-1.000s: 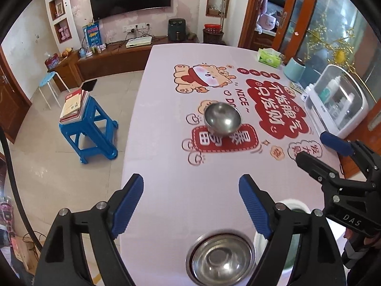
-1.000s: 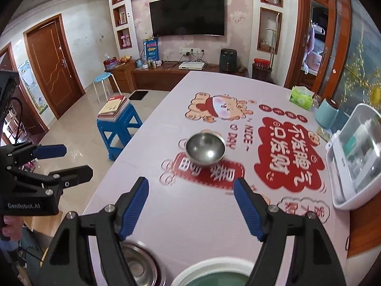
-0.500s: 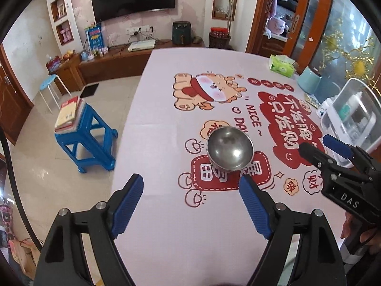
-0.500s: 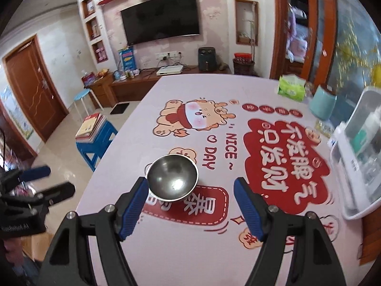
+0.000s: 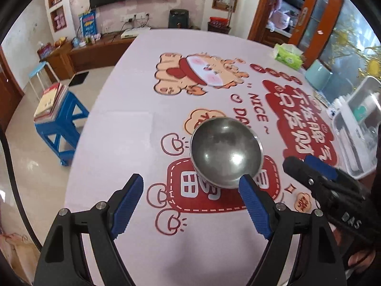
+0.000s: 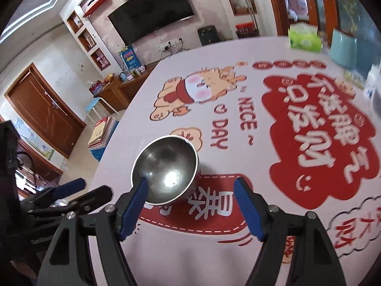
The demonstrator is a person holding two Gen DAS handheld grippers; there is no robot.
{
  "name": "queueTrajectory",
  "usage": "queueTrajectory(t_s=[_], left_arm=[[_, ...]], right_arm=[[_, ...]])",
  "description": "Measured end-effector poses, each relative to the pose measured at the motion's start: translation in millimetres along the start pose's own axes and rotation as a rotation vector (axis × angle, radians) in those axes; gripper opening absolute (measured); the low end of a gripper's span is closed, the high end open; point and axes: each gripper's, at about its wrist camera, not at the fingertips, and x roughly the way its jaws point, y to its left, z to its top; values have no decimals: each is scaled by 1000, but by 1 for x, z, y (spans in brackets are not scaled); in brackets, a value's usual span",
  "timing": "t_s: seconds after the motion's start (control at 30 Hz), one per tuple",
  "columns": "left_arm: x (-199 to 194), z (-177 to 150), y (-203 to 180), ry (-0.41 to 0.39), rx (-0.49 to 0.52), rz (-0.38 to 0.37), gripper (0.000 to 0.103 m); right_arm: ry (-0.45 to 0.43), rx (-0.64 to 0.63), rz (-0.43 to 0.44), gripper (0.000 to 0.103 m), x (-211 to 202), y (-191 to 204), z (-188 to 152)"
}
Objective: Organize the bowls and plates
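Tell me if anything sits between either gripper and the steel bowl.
Nothing visible does. The steel bowl stands alone on the printed tablecloth, with only bare cloth before the open left gripper and open right gripper.

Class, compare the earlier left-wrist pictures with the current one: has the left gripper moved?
Yes. The left gripper has advanced toward the steel bowl, which sits on the same red print of the tablecloth and now appears closer.

The tablecloth [image 5: 133,128] reads "NICE ~" and "DAY" just past the blue fingertips, beside big red Chinese characters. The other gripper [image 5: 307,164], to the right, bears "DAS".
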Motion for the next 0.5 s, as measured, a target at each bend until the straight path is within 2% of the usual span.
queueTrajectory(t_s=[0.17,0.33,0.47,0.5], left_arm=[[33,1,5,44,-71,-29,81],[52,6,6,47,-110,-48,81],[62,7,6,63,-129,-52,76],[66,7,5,73,-132,-52,75]], right_arm=[[39,55,51,74,20,-15,-6],[67,85,98,74,35,-24,-9],[74,96,132,73,42,-27,-9],[76,96,138,70,43,-27,-9]])
